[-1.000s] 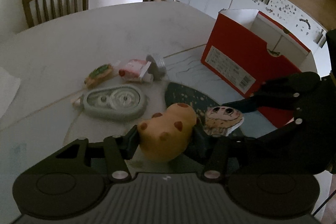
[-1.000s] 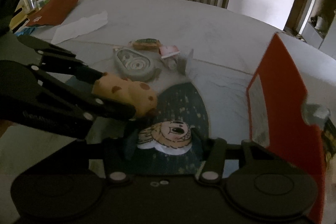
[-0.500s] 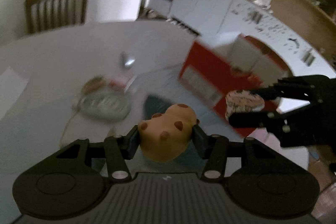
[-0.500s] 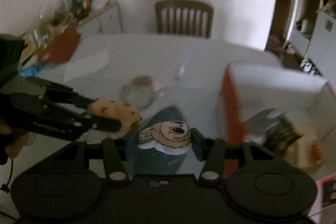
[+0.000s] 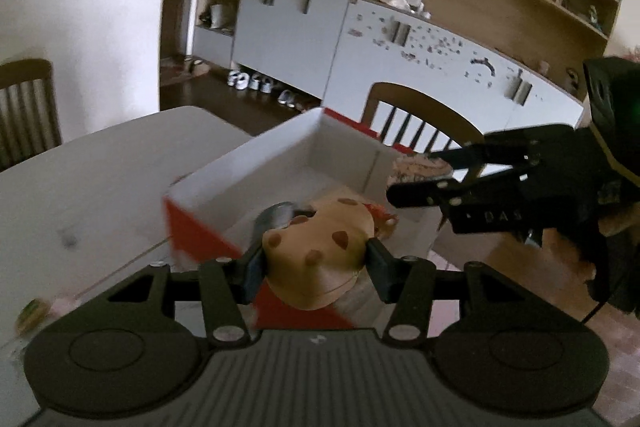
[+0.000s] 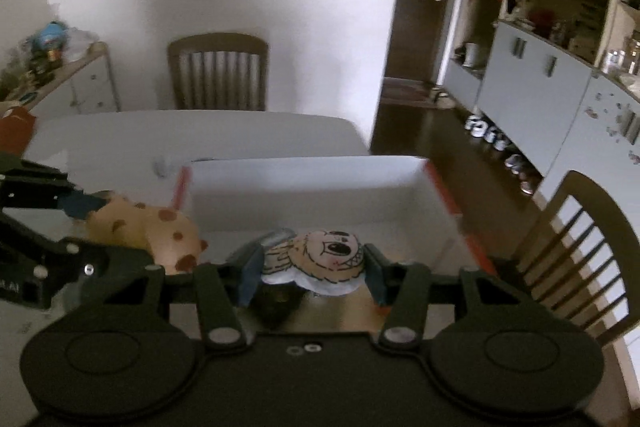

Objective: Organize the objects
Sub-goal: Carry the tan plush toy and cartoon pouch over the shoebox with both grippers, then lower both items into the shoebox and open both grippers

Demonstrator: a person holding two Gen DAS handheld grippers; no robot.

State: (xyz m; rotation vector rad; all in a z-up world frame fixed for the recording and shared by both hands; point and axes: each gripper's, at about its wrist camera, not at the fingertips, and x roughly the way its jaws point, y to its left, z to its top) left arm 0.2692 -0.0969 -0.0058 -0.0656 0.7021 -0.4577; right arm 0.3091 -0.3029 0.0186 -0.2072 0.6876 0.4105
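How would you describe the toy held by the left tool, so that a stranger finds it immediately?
Find the red box with white inside walls on the white table. Over its near edge, the left tool grips a soft tan toy. Its brown spots set it apart from the cartoon-face toy in the right tool.

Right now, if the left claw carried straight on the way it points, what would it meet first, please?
Probably the inside of the red box: the left claw, shut on the spotted toy, points down into it, toward a grey item there. Depth is unclear.
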